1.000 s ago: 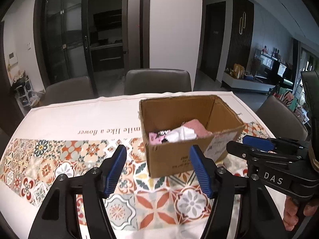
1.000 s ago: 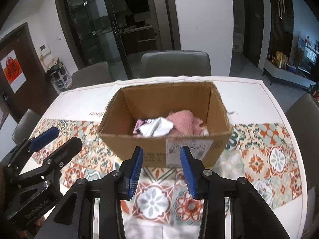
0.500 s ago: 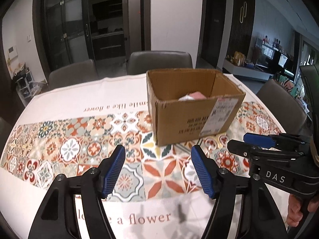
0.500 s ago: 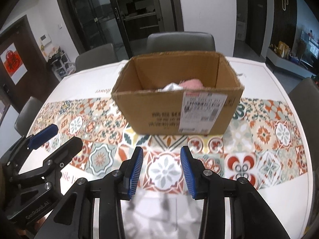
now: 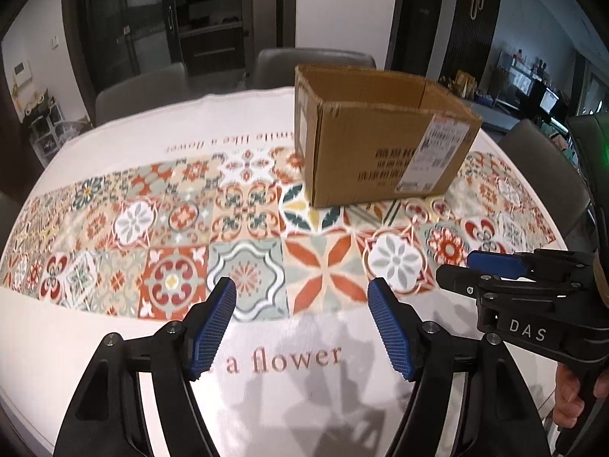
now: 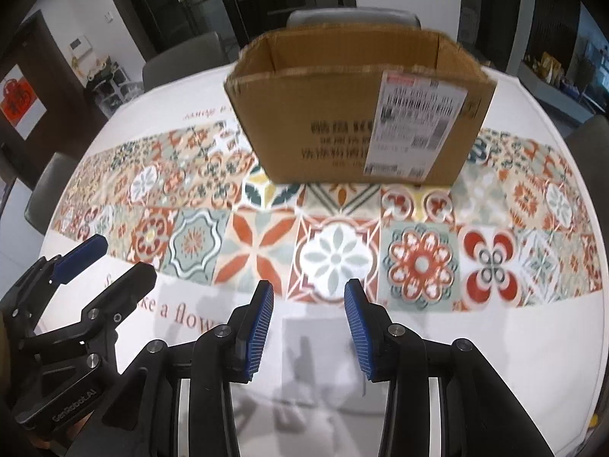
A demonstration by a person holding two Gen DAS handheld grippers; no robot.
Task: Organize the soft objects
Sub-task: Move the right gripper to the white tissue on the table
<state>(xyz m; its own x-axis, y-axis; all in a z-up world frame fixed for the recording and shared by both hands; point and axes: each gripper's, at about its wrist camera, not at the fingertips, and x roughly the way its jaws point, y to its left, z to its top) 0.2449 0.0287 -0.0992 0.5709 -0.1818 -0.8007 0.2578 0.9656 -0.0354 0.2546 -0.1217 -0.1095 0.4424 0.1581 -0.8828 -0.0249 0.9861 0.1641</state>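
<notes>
Both claws hang empty with jaws spread — left gripper [image 5: 302, 320] and right gripper [image 6: 308, 318] low over the tablecloth [image 5: 114, 144] — the cardboard box [image 6: 361, 114] standing well ahead on the tiled pattern, its contents seemingly hidden behind the near wall.

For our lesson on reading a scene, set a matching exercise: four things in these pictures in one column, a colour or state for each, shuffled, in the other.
Column 1
1. cardboard box
2. shipping label
3. left tongs
4. chair

Column 2
A. grey, behind the table
B. brown, top open
C. white, stuck on the box front
D. open, holding nothing, blue pads

Pairs: 1-B, 2-C, 3-D, 4-A
</notes>
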